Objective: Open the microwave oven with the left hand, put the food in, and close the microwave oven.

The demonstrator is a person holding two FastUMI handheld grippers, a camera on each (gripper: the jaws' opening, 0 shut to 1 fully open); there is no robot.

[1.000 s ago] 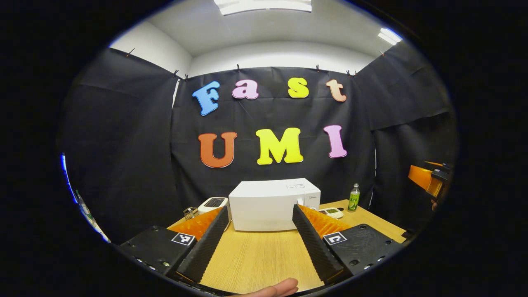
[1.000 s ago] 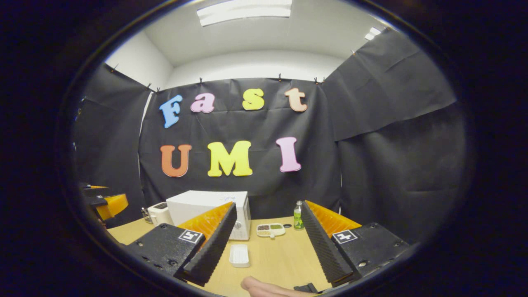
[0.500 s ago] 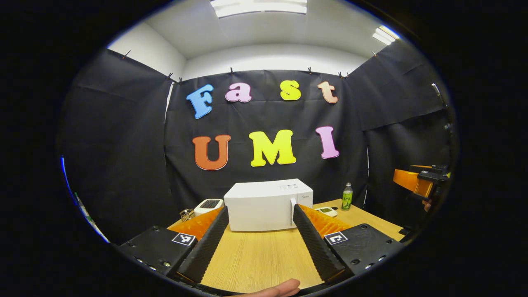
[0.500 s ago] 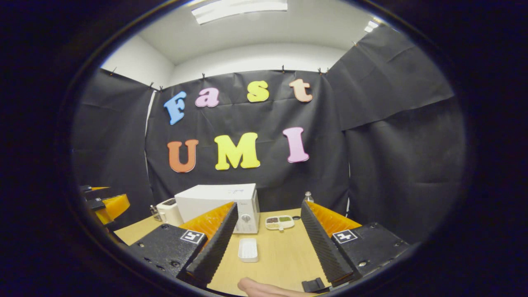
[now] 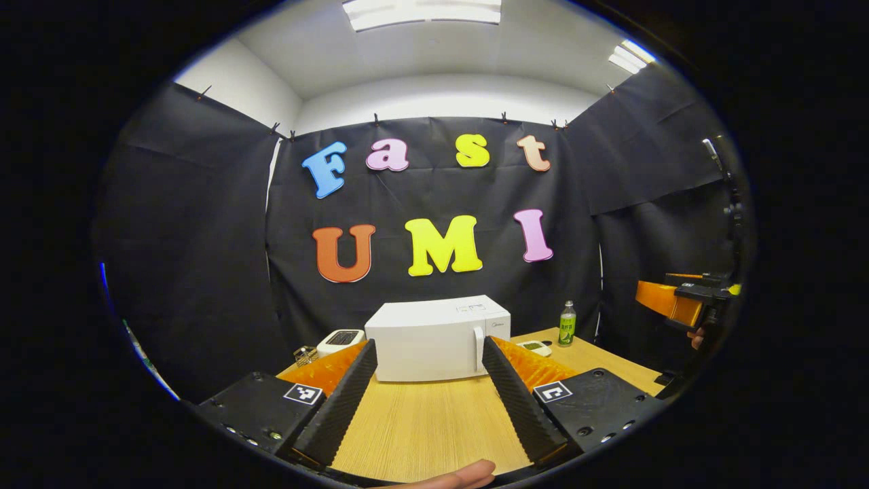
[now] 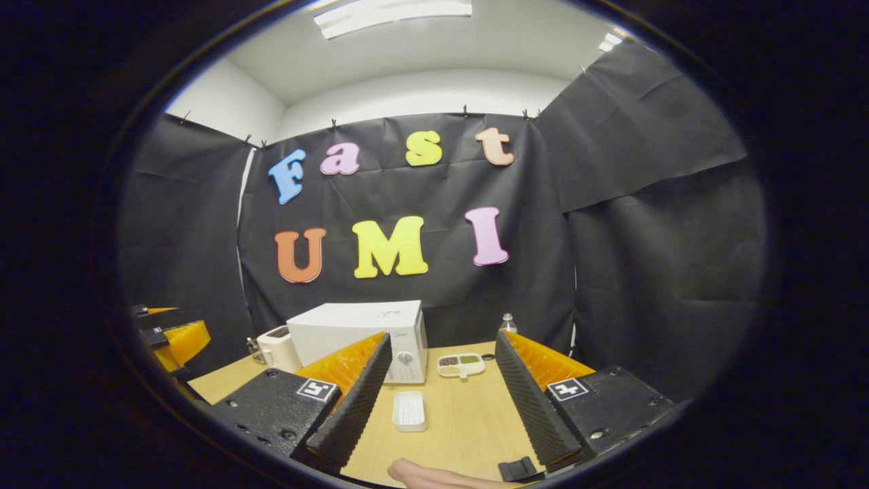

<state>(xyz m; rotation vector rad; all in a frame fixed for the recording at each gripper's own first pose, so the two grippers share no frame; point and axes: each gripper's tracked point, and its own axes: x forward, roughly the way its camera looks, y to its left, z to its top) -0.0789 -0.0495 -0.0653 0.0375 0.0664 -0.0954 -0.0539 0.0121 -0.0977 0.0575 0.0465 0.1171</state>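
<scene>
since a second ago the left gripper view has swung a little, so the white box-shaped microwave oven [image 5: 434, 337] sits slightly further left between the fingers and the other gripper shows more fully at the right edge; in the right gripper view the small white ribbed rectangular tray [image 6: 410, 411] now lies higher between the fingers than it did then.

the left gripper [image 5: 428, 380] is held above the light wooden table [image 5: 421, 428] with its fingers spread wide, holding nothing, aimed at the closed door of the microwave oven. the oven stands at the far side of the table against the black cloth wall, its upright white handle [image 5: 478, 349] near the right end of its front. a small white toaster [image 5: 339, 339] sits just beside the oven's left side, and a green plastic bottle [image 5: 567, 324] stands well to its right.

the right gripper [image 6: 441, 380] also hovers over the table, fingers wide apart and empty. between them lies the small white ribbed tray, apart from both fingers. farther back, a white divided dish of mixed food [image 6: 461, 365] rests on the table just right of the oven's control panel [image 6: 405, 358].

a fingertip [image 5: 461, 475] of the holding hand shows at the bottom edge of the left gripper view.
</scene>
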